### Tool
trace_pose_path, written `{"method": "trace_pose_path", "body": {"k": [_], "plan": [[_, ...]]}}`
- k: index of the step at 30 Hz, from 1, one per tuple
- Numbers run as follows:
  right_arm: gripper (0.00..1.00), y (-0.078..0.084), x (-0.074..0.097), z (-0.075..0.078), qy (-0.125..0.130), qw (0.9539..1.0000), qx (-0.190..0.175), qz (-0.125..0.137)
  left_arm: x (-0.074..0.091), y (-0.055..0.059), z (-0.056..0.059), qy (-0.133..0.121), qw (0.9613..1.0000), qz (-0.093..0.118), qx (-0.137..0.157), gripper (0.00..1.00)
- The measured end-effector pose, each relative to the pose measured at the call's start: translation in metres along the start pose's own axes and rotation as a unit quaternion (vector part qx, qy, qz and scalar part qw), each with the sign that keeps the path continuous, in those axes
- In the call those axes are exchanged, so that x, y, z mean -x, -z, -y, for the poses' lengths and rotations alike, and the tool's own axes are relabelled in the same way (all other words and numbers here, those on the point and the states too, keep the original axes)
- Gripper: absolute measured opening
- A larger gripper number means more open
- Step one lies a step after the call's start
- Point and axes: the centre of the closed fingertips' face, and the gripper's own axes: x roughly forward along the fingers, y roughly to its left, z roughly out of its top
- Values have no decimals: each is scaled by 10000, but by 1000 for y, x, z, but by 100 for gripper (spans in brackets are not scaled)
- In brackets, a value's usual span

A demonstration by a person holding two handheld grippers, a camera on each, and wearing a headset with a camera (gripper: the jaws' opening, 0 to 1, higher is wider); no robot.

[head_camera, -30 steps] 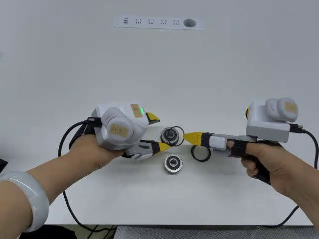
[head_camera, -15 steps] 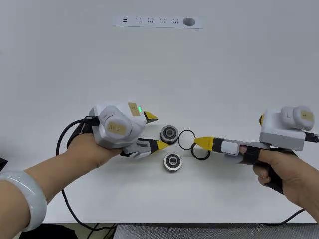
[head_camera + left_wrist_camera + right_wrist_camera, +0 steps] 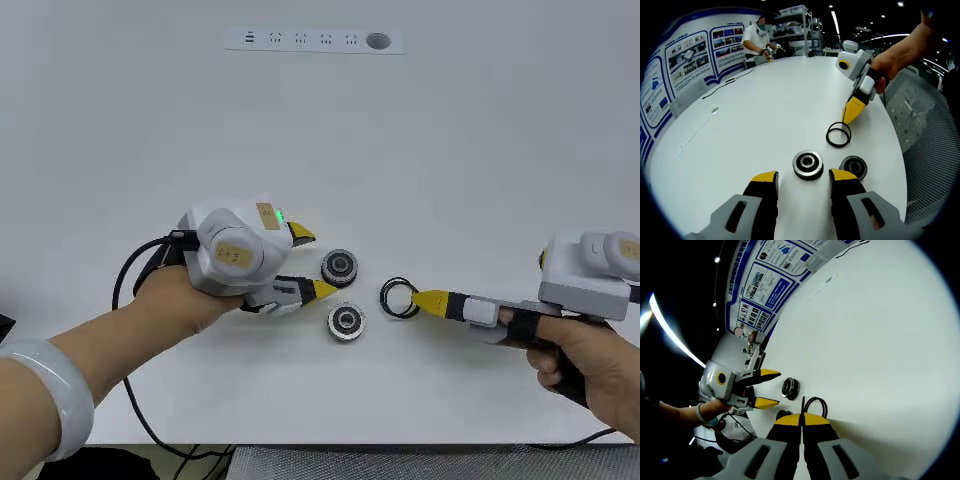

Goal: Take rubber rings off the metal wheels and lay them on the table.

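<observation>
- Desk point(image 3: 450, 150): white, w/ socket strip point(image 3: 315, 41) set at far edge, about mid.
- L gripper point(image 3: 314, 263): left of desk centre, held in a hand, jaws spread wide, nothing between the yellow tips; aimed at far wheel point(image 3: 340, 267), close but not touching.
- Far wheel: roughly mid-desk, lying flat; in left gripper view just ahead of the gap between the L tips.
- Near wheel point(image 3: 346, 321): flat too, just toward near edge from far wheel, apart from it, beside the nearer L tip.
- Rings point(image 3: 399, 297): two, black, flat on desk, overlapping each other, just right of both wheels, touching neither.
- R gripper point(image 3: 420, 299): toward right edge, held in the other hand, jaws clenched together, tip pointing left and meeting the right rim of the rings; can't tell whether a ring is nipped between the tips.
- Cable point(image 3: 125, 290): black, looping from back of L gripper and down over near edge.
- Bangle point(image 3: 50, 400): pale, on L wrist, by near-left corner.
</observation>
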Motion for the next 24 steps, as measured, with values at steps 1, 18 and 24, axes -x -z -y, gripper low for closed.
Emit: {"method": "trace_pose_path", "body": {"k": [1,18,24], "plan": [[2,0,0,2,27,10000,-3,4,0,0,0,6,10000,11,9,42],[9,4,3,10,575,9908,1166,-364,2,-2,1,2,10000,-10,-13,41],[13,-3,4,7,695,9860,1482,-320,2,-3,1,-3,10000,3,-10,40]]}}
